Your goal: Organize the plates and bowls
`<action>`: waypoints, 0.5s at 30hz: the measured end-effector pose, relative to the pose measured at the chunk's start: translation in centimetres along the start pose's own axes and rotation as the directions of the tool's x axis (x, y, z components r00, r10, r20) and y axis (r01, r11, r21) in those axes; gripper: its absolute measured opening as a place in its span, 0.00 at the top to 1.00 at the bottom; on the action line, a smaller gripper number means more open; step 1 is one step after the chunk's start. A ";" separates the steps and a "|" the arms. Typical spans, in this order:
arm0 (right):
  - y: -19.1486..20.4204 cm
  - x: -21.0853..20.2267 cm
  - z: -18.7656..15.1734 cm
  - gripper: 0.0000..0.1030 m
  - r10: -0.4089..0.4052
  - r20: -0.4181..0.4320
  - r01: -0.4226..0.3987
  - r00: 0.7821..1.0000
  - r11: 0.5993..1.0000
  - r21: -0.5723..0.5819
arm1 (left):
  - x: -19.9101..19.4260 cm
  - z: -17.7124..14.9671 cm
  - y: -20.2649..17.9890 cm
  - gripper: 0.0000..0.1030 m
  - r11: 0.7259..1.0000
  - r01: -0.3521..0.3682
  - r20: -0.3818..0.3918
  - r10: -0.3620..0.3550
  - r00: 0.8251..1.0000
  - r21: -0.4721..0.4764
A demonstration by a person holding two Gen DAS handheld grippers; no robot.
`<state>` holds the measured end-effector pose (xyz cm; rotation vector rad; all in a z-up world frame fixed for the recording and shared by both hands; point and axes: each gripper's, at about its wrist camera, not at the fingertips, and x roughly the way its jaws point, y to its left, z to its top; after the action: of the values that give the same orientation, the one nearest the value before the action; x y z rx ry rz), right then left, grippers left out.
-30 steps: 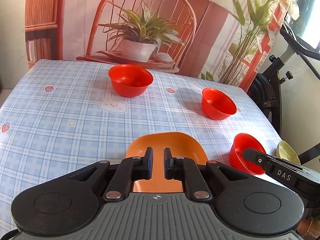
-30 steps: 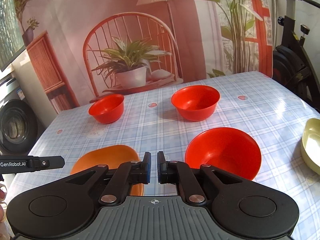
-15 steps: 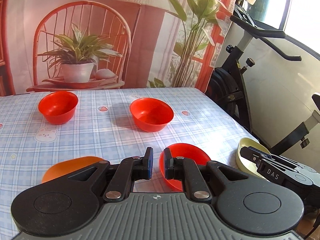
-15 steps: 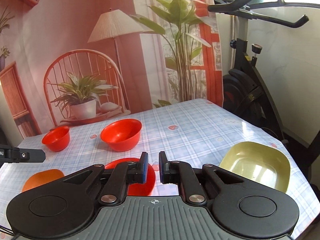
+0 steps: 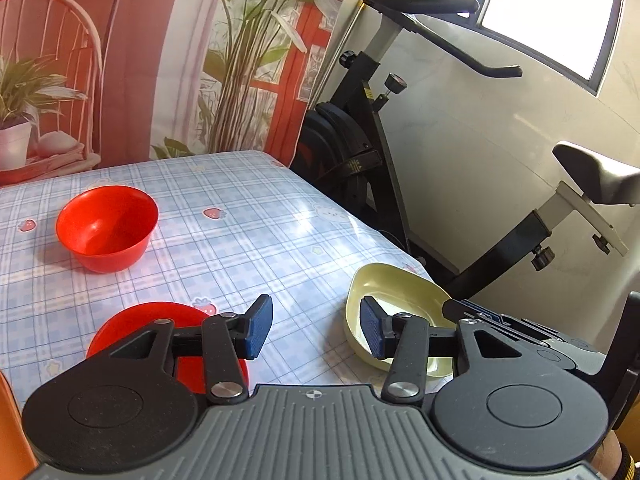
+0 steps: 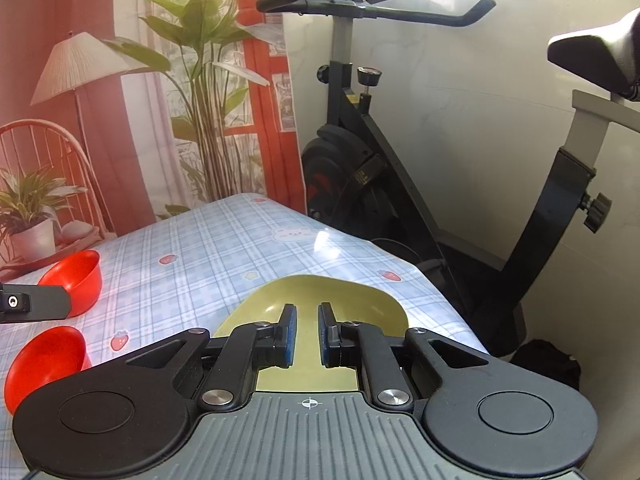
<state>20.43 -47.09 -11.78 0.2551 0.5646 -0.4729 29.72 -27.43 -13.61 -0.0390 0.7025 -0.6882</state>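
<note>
Landmark: pale yellow-green shallow plastic dish (image 5: 400, 300), sitting at the bench (image 5: 248, 216) corner nearest the black exercise bike (image 5: 372, 148).

Left claw (image 5: 316, 328): jaws have just been opening, now spread with only blue-plaid tablecloth between the pads, nothing held. It sits just left of the dish, one blue pad (image 5: 370, 332) overlapping the dish's near-left rim in view; contact can't be confirmed. Likely opened early so it can slide onto that rim.

Right claw (image 6: 306, 334): nearly closed, narrow gap, nothing pinched. It hangs over the dish's near side, pointing down at its middle. Probably positioned to steady the dish, or just parked there, can't tell which.

Glossy red plastic bowl (image 5: 106, 228): upright, well left of the dish, further back on the bench. Second red plastic bowl (image 5: 160, 320): left of the dish, partly hidden under the left claw's body. Both apart, not stacked yet.

Orange edge (image 5: 8, 420) at far left of the dish, too cropped to identify.

Judgement: sorting barely started; the dish looks like the next pick.
</note>
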 end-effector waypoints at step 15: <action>-3.1 2.1 -1.7 0.83 -0.115 -0.050 0.117 0.992 0.992 0.044 | 9.0 -0.6 -3.5 0.56 0.996 0.003 -0.165 0.011 0.986 0.088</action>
<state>19.76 -49.90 -14.67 0.2798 0.6178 -0.5946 32.36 -35.46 -18.41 0.1020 0.8306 -0.7234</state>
